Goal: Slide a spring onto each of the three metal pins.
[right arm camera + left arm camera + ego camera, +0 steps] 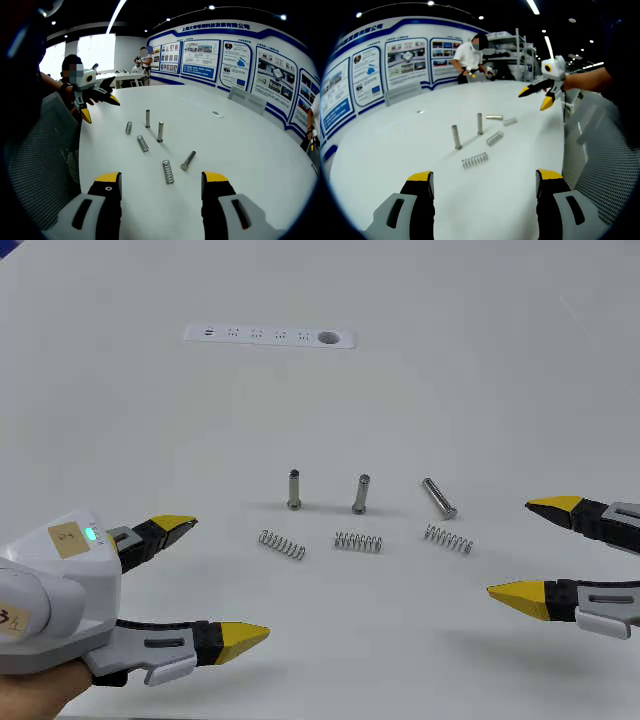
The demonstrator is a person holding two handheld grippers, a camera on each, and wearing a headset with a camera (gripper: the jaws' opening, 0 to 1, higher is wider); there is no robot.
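pins [360, 494]: shiny metal | springs [358, 541]: wire coils | table [480, 390]: smooth matt white

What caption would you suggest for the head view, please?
Open left tool and right tool flank three springs and three metal pins, two upright, one lying, on a white table.

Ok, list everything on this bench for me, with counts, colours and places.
metal pins: three, silver, in a row mid-table; the left one and the middle one upright, the right one lying down
springs: three, silver, lying loose, one in front of each pin, none on a pin
power strip: one, white, far side of the table
table: one, white
left gripper: one, grey and black with yellow tips, open, near left
right gripper: one, same colours, open, near right
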